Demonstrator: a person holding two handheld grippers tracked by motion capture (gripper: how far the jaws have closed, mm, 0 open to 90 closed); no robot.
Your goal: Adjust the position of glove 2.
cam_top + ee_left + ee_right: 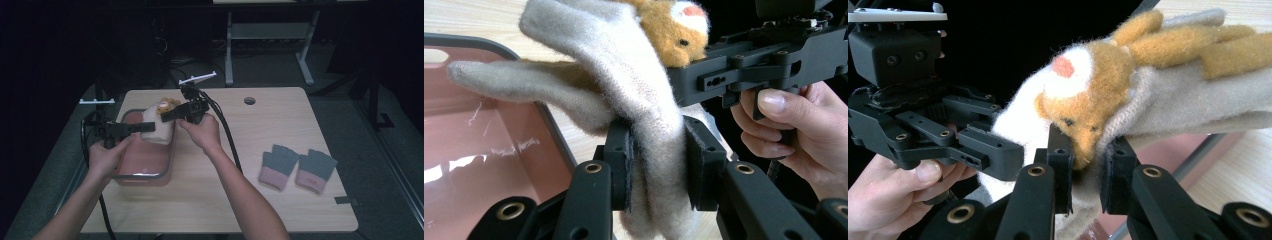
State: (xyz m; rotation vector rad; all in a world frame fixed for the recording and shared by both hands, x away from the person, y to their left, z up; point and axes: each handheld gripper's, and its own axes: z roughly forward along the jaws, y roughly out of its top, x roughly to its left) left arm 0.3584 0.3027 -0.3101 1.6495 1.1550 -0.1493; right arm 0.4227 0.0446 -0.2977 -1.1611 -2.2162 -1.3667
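You hold the cream mitten (156,129) stretched over the pink bin (145,165), left gripper (658,167) and right gripper (1086,172) jaws both clamped on it, ready to drop in.

High view: dim, soft, grainy; table (280,125) lit from above, surroundings near black. Gripper views: brighter, sharp on the plush glove (624,90); pale glare streaks on the pink tray (484,165); nearest edges blurred.
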